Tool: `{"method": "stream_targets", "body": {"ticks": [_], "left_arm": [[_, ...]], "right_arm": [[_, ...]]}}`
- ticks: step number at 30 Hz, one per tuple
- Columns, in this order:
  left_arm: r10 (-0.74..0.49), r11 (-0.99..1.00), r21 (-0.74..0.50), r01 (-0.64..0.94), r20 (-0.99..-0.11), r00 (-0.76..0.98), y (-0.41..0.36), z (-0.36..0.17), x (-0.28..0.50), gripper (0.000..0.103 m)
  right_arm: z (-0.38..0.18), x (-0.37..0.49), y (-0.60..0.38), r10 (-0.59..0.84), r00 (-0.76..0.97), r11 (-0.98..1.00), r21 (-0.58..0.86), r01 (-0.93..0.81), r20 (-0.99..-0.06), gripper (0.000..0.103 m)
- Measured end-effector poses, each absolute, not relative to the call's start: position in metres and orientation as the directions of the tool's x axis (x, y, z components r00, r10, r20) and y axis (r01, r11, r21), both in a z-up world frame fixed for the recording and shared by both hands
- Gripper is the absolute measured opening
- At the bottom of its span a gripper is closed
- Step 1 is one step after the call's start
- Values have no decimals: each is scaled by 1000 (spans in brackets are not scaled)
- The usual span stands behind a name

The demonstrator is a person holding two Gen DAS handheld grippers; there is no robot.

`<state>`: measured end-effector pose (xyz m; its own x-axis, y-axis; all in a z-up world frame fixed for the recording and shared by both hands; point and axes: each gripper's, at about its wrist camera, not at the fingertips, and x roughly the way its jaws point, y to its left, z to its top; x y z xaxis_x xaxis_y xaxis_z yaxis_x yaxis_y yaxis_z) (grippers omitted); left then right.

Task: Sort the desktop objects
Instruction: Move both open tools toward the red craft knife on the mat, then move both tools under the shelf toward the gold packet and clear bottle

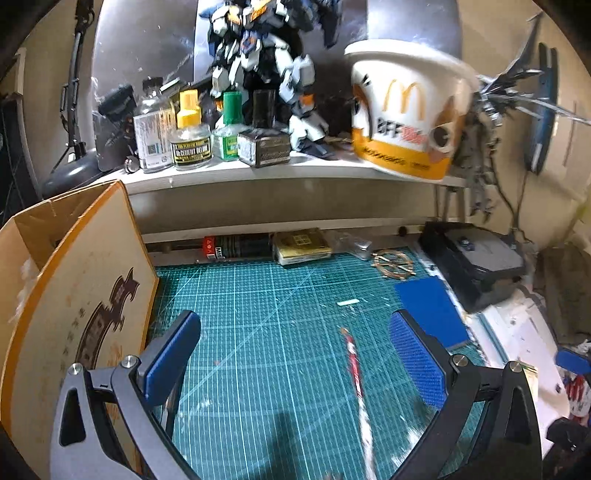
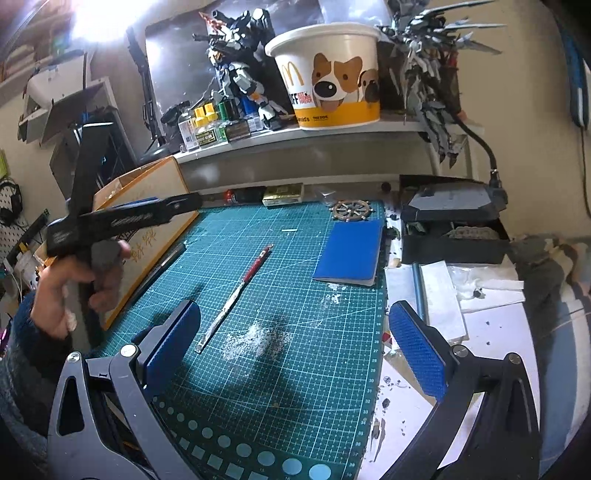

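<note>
One pen [image 1: 354, 369] between left gripper [image 1: 295, 354] fingers

I see a beige wall [image 2: 524, 122] behind the desk, with a white shelf [image 2: 332, 134] running across it above the work surface. A dark poster [image 1: 147, 48] hangs on the wall behind the shelf. Bright light glares [image 2: 96, 14] in from the upper left of the right wrist view. A pegboard [image 2: 9, 192] sits at the far left, and a black lamp base [image 1: 70, 173] stands beside the shelf.
</note>
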<state>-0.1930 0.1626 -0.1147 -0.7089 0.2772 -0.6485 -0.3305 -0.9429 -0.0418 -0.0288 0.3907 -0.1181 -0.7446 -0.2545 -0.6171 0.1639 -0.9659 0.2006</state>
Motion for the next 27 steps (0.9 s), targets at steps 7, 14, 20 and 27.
{"method": "stream_targets", "body": {"ticks": [7, 14, 20, 27], "left_arm": [[317, -929, -83, -361, -684, -657, 179, -136, -229, 103], [315, -928, -90, -362, -708, -632, 197, -159, -274, 102], [317, -928, -106, -356, -727, -609, 199, -177, -311, 93], [403, -909, -248, -336, -734, -547, 186, -197, -339, 73]], "right_arm": [[-112, -81, 401, -233, -752, -972, 123, 200, -617, 87], [-118, -167, 392, -209, -735, -964, 8, 267, -645, 60], [-139, -231, 373, -189, -711, -924, -123, 363, -677, 47], [-183, -284, 360, -169, -668, -855, -230, 466, -725, 36]]}}
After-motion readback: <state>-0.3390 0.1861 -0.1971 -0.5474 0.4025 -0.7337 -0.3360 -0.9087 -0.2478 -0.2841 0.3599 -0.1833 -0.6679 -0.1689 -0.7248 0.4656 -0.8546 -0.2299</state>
